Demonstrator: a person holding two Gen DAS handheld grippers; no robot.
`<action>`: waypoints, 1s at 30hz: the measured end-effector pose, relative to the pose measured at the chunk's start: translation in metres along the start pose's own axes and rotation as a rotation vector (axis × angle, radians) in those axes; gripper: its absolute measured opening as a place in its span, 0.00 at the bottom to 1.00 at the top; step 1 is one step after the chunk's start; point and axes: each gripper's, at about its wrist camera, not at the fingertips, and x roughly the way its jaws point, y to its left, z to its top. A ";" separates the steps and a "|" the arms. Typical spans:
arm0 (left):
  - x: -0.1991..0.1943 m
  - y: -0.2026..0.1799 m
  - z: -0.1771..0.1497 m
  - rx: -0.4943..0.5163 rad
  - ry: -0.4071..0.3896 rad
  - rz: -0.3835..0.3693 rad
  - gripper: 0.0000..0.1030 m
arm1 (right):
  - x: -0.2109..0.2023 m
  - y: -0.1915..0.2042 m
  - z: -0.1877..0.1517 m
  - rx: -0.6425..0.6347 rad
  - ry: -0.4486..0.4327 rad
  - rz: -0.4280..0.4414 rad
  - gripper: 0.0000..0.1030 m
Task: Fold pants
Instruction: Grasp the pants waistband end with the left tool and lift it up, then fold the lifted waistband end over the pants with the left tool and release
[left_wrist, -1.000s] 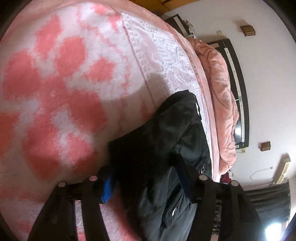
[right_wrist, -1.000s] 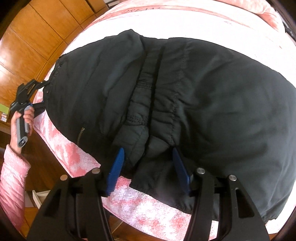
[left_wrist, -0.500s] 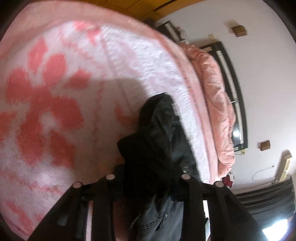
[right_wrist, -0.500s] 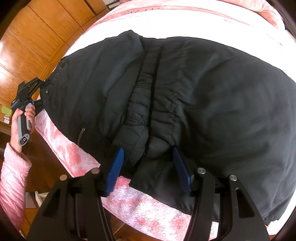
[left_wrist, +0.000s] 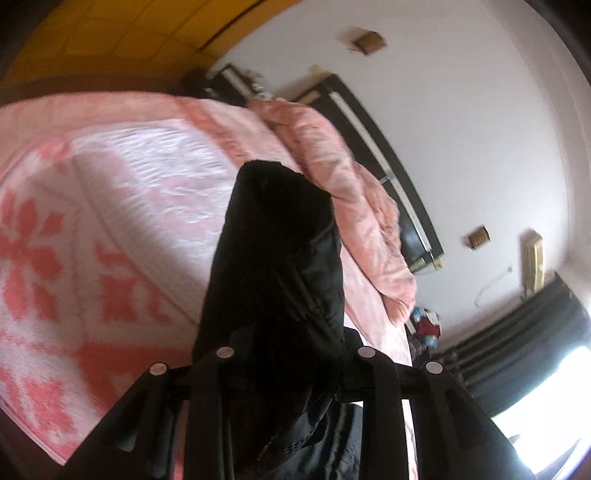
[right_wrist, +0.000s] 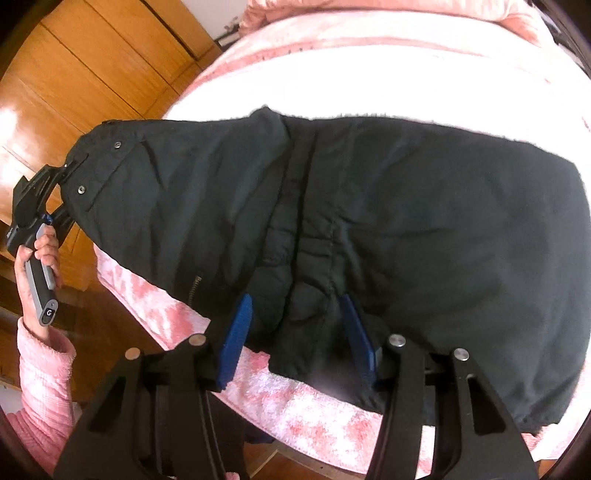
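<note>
Black pants (right_wrist: 369, 221) lie spread across a pink and white bed blanket (right_wrist: 295, 417). My left gripper (left_wrist: 291, 373) is shut on the pants' waistband and holds that end lifted off the bed; it also shows in the right wrist view (right_wrist: 62, 177) at the far left, with the snap buttons beside it. In the left wrist view the lifted black pants (left_wrist: 273, 266) fill the gap between the fingers. My right gripper (right_wrist: 299, 332) is open, its blue pads on either side of the bunched crotch seam near the bed's front edge.
A pink quilt (left_wrist: 351, 192) is heaped along the far side of the bed by a dark headboard (left_wrist: 388, 155). Wooden wardrobe doors (right_wrist: 92, 66) stand left of the bed. Dark curtains (left_wrist: 524, 339) hang by a bright window.
My left gripper closed on the waistband and lifted it up and away from the blanket, tilting upward. The pants' left end rose. My right gripper stayed put, open.
</note>
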 end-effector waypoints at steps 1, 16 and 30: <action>0.000 -0.011 -0.003 0.020 0.005 -0.011 0.27 | -0.005 -0.002 -0.001 0.003 -0.009 0.000 0.51; 0.020 -0.126 -0.082 0.308 0.148 -0.092 0.27 | -0.076 -0.063 -0.039 0.126 -0.123 -0.150 0.51; 0.066 -0.179 -0.169 0.463 0.296 -0.056 0.27 | -0.083 -0.106 -0.058 0.226 -0.151 -0.160 0.51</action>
